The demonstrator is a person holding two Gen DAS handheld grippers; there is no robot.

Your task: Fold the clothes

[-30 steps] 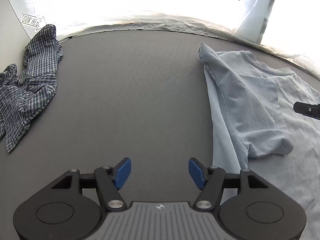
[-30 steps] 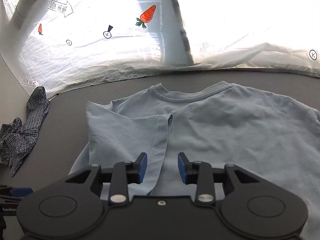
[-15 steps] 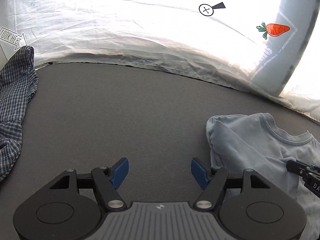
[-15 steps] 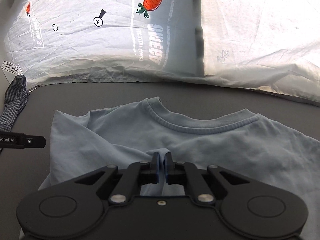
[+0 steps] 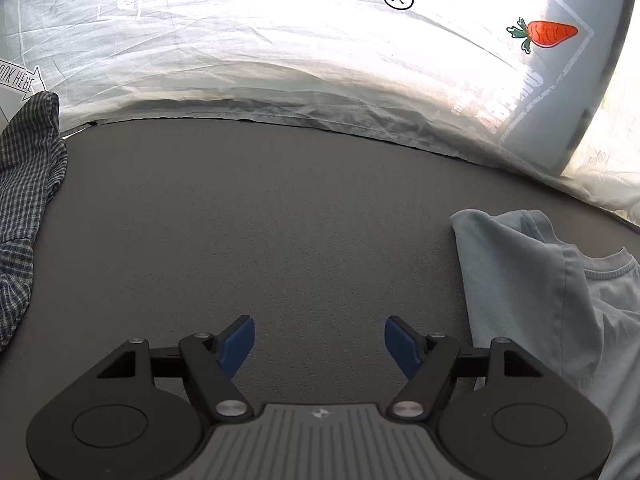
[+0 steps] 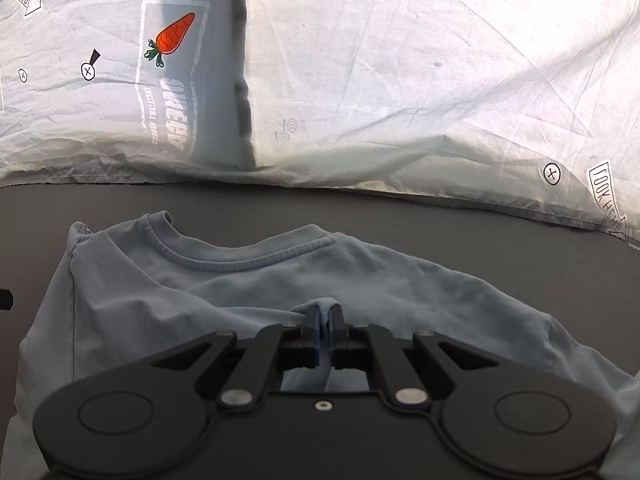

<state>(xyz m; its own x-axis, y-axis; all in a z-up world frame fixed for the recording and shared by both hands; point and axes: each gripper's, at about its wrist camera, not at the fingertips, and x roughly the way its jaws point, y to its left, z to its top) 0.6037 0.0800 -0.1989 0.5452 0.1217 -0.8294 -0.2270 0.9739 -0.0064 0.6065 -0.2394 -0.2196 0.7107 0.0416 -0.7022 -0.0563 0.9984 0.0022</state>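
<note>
Dark grey felt-like covering spreads across the desk (image 5: 312, 216), and behind it hangs a pale, wrinkled backdrop sheet (image 6: 400, 80) printed with a carrot picture (image 6: 174, 36) and small crossed circles. We see a light blue T-shirt (image 6: 280, 276) lying on the desk with its neckline toward the backdrop, and one sleeve side appears already laid inward over the body, which we judge to be the start of a fold. Our right tool (image 6: 325, 322) is closed tight on a small ridge of that blue cloth near the middle of the shirt, below the collar; the cloth puckers up between its jaws, so we read this as a pinch meant to lift or carry the fabric across for the next fold. Our left tool (image 5: 319, 342) hangs over bare desk just to the left of the shirt's folded edge (image 5: 464, 272), its blue pads wide apart with nothing between them and touching nothing; the jaws have just been widening, which we take as readiness to catch the shirt's near side. A crumpled checked garment (image 5: 24, 208) waits at the far left edge of the desk, well apart from the shirt and untouched, probably the next piece to fold.
</note>
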